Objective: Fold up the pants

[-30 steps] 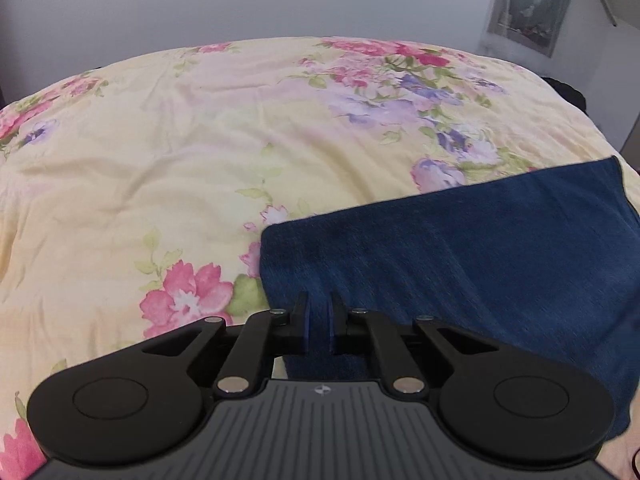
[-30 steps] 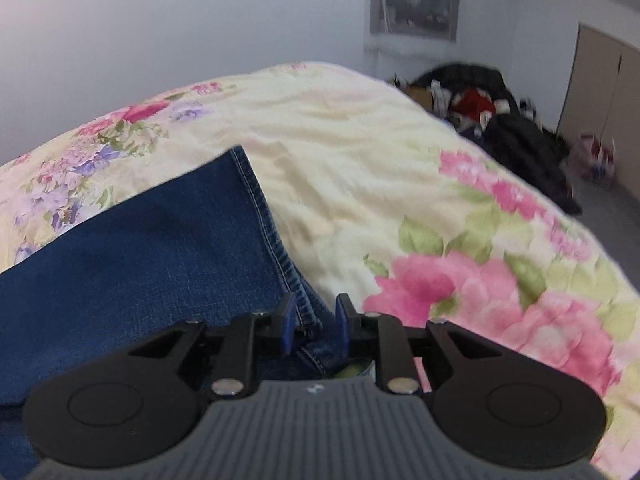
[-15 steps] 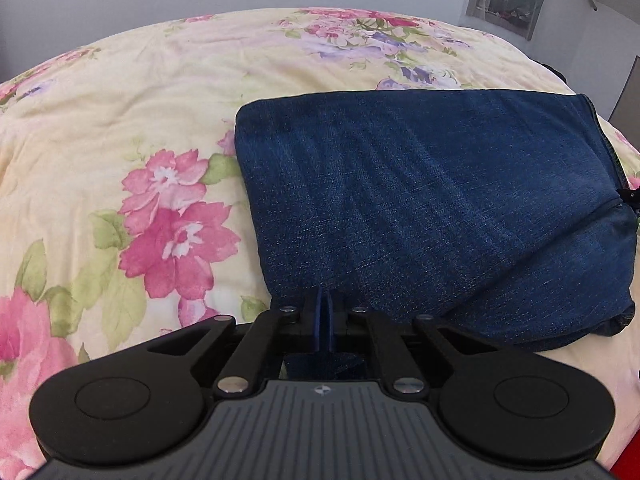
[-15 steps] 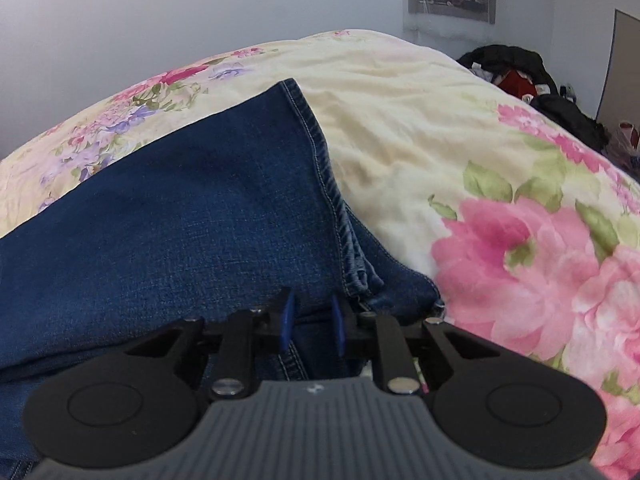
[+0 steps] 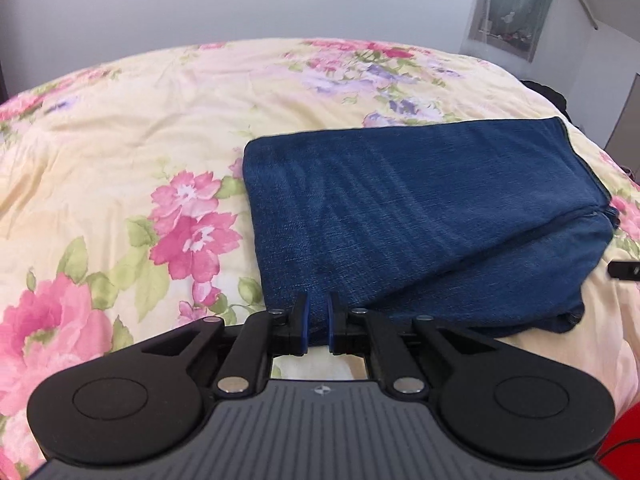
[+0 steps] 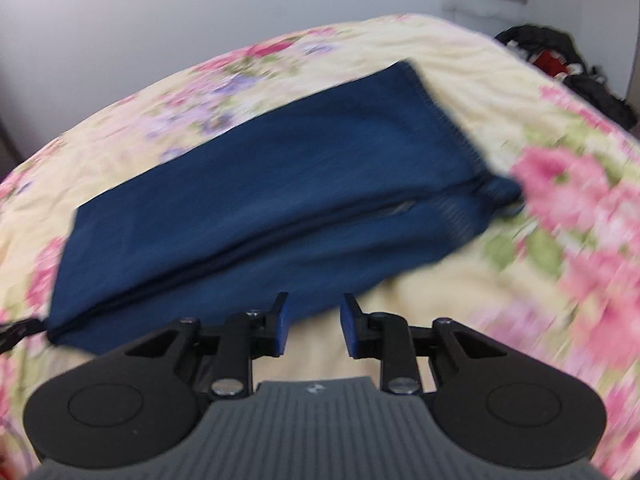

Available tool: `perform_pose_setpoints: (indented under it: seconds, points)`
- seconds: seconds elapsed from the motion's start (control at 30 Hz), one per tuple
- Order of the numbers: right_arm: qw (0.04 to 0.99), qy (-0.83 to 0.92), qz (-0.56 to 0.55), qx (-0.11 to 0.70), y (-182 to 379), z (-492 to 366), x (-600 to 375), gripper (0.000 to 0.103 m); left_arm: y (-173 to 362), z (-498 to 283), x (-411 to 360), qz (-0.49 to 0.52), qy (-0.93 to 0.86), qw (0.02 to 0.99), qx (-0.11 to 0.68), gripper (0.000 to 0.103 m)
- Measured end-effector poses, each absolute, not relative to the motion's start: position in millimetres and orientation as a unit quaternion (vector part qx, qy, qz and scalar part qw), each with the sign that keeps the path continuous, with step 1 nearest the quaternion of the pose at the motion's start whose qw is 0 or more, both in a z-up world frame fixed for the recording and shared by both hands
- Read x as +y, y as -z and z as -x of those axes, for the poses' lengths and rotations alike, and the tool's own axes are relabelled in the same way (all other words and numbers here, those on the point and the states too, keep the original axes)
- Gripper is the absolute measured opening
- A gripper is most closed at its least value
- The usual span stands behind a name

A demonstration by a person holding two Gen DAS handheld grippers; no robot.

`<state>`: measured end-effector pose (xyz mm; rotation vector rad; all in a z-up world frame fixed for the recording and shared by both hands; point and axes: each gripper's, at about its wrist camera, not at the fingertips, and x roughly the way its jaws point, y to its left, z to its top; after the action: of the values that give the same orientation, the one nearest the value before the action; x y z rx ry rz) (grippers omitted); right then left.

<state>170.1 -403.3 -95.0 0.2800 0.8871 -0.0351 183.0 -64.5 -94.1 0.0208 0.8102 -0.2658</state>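
The dark blue jeans [image 5: 420,216] lie folded into a flat stack on the floral bedspread [image 5: 120,140]. My left gripper [image 5: 317,322] sits at the near left corner of the stack, its jaws slightly parted with the denim edge between them, not pinched. In the blurred right wrist view the folded jeans [image 6: 260,208] lie ahead. My right gripper [image 6: 313,326] is open and empty, just off the stack's near edge, over bare bedspread [image 6: 540,240].
A grey wall rises behind the bed. A dark pile of clothes and bags [image 6: 560,56] lies on the floor past the bed's far right side. A picture [image 5: 516,4] hangs on the wall.
Both grippers pulled back from the jeans. The left one, shut on the corner before, has parted its jaws. The right one has opened wider and let go of the hem edge.
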Motion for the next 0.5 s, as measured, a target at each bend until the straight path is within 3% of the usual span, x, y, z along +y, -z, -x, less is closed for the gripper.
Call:
perform_pose_setpoints:
  seconds: [0.2, 0.3, 0.5]
  points:
    - [0.905, 0.012, -0.174, 0.388, 100, -168, -369, 0.019, 77, -171, -62, 0.022, 0.147, 0.914, 0.378, 0.008]
    - [0.876, 0.018, -0.206, 0.436, 122, -178, -367, 0.007, 73, -169, -61, 0.043, 0.149, 0.914, 0.376, 0.008]
    - [0.829, 0.033, -0.237, 0.506, 159, -185, -368, 0.003, 79, -173, -70, 0.062, 0.156, 0.905, 0.390, 0.008]
